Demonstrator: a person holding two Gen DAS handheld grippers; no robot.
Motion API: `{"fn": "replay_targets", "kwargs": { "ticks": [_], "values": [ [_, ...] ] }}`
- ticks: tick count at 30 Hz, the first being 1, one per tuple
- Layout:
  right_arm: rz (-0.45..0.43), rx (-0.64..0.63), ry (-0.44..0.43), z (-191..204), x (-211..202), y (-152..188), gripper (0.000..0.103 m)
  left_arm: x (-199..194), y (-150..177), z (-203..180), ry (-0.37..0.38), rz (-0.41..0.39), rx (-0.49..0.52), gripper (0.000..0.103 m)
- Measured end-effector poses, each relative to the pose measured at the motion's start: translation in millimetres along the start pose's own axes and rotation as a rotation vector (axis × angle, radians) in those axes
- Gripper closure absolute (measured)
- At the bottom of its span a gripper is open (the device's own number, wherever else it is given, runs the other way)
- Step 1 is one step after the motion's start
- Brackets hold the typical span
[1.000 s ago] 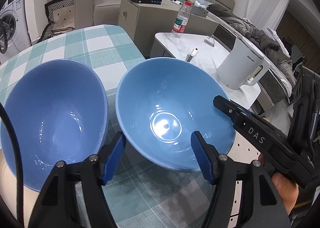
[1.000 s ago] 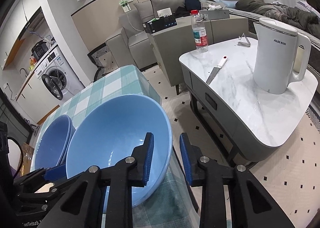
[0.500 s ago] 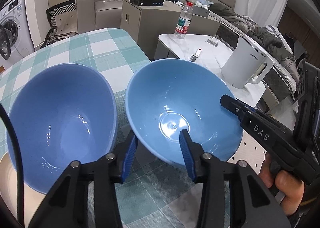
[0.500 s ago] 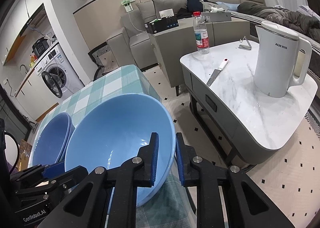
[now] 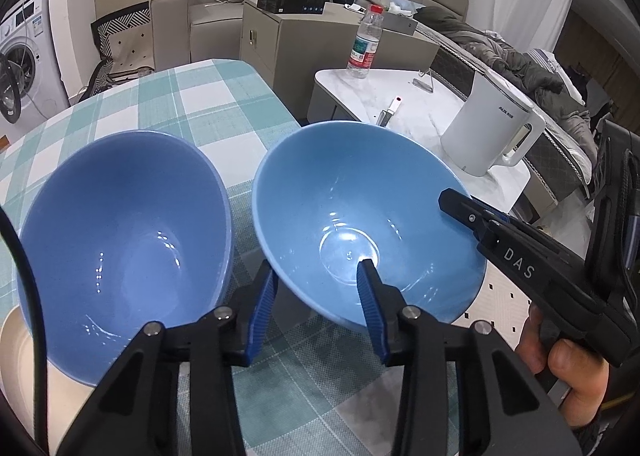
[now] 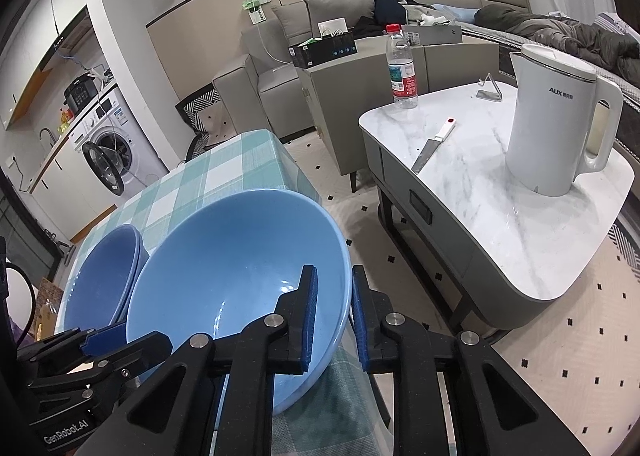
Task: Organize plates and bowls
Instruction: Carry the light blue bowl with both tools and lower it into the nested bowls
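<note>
My right gripper (image 6: 332,316) is closed on the near rim of the light blue bowl (image 6: 240,276). My left gripper (image 5: 316,296) is open astride its opposite rim. The bowl sits at the table (image 5: 200,96) edge, just beside the darker bowl (image 5: 120,224).

white kettle (image 6: 554,124), water bottle (image 6: 401,68), knife (image 6: 434,144)
</note>
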State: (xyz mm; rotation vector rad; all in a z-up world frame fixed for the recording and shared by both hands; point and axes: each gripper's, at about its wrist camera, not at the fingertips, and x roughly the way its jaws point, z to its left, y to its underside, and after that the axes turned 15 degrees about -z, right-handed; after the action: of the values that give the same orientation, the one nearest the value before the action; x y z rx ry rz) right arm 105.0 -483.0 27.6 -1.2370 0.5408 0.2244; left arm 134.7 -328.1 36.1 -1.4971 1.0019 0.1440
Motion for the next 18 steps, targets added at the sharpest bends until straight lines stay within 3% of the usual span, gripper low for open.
{"fn": "replay_targets", "kwargs": {
  "ticks": [18],
  "values": [
    [-0.034,-0.019,-0.01,5,-11,-6,0.086,-9,-4,1,-0.009,-0.028,0.017,0.063]
  ]
}}
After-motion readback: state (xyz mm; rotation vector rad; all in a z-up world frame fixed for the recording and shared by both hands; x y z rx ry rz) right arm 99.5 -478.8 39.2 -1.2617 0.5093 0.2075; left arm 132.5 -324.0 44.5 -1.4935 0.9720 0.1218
